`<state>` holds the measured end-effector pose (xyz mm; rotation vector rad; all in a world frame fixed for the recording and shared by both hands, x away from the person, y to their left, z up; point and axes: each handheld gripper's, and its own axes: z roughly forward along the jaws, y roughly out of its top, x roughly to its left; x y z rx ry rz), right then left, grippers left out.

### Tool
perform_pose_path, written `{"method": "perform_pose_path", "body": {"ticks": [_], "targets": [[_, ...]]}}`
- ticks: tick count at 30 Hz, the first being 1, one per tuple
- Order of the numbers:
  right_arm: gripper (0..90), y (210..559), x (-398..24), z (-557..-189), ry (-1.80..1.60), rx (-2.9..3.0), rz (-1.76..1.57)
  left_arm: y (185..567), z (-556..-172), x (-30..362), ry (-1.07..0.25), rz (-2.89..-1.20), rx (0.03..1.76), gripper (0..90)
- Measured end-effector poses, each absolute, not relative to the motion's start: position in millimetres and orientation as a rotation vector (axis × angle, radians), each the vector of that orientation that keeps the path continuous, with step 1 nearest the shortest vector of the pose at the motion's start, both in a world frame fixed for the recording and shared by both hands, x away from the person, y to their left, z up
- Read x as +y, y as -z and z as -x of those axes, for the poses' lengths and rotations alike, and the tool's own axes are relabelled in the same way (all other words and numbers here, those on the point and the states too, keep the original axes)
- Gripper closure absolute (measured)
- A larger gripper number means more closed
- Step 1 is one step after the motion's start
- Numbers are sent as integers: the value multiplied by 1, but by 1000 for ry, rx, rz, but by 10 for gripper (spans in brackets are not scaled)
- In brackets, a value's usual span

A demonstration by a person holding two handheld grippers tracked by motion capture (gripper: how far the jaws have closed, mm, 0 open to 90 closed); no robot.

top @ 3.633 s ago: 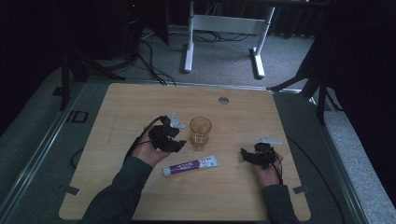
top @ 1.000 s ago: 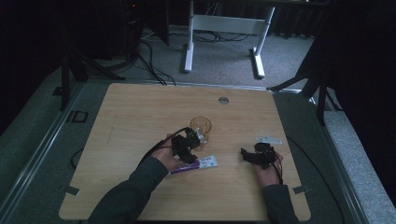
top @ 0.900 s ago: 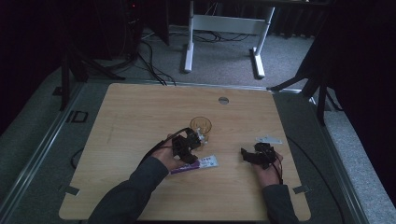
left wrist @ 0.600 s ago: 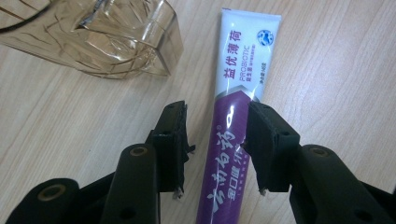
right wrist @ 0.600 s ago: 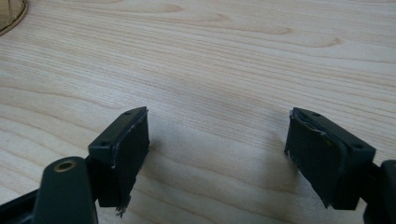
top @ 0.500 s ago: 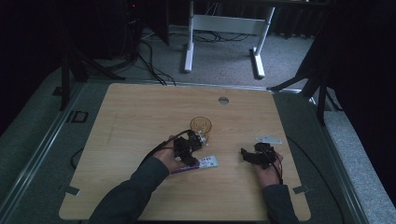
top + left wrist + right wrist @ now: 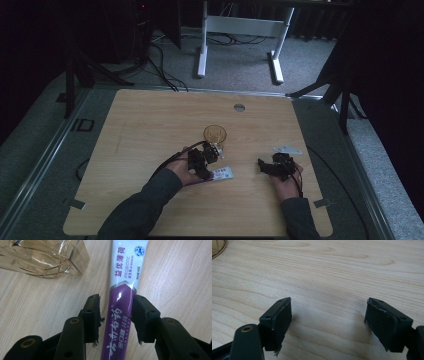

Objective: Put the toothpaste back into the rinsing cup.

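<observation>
A purple and white toothpaste tube (image 7: 120,315) lies flat on the wooden table (image 7: 150,115), just in front of an amber glass cup (image 7: 215,134). My left gripper (image 7: 202,162) hangs over the tube's purple end (image 7: 220,173). In the left gripper view its jaws (image 7: 116,300) straddle the tube: the left pad stands clear of it and the right pad sits at its edge. The cup's base (image 7: 47,257) is at the upper left there. My right gripper (image 7: 272,167) rests low at the right, wide open (image 7: 328,307) over bare wood.
A round cable hole (image 7: 239,107) sits near the table's far edge. Beyond the table stand white desk legs (image 7: 240,25) and loose floor cables (image 7: 160,65). A cable trails from the left gripper across the table.
My left gripper has come from the left of the cup toward the front and right, and now covers the tube's purple end. The right gripper has stayed still.
</observation>
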<state>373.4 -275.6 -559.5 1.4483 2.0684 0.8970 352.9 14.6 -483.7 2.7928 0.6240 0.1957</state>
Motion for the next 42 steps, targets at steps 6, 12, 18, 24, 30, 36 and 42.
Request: {"method": "perform_pose_path", "body": {"ticks": [6, 12, 18, 24, 30, 36, 42], "targets": [[212, 560, -276, -373, -897, 2069, -1448, 488, -353, 11, -188, -2815, 618, 587], [212, 560, -276, -373, -897, 2068, -1448, 490, -353, 10, -177, -2833, 610, 593], [212, 560, -276, -373, -897, 2068, -1449, 492, -355, 10, -173, -2849, 608, 592], [212, 560, -276, -373, -897, 2068, -1449, 495, -356, 8, -171, -2860, 620, 585], [212, 560, -276, -373, -897, 2068, -1448, 499, -356, 6, -140, -2894, 610, 588], [212, 560, -276, -373, -897, 2068, -1448, 504, -357, 4, -120, -2928, 596, 584], [212, 560, -276, -373, -897, 2068, -1448, 506, -358, 2, -110, -2930, 598, 575]]}}
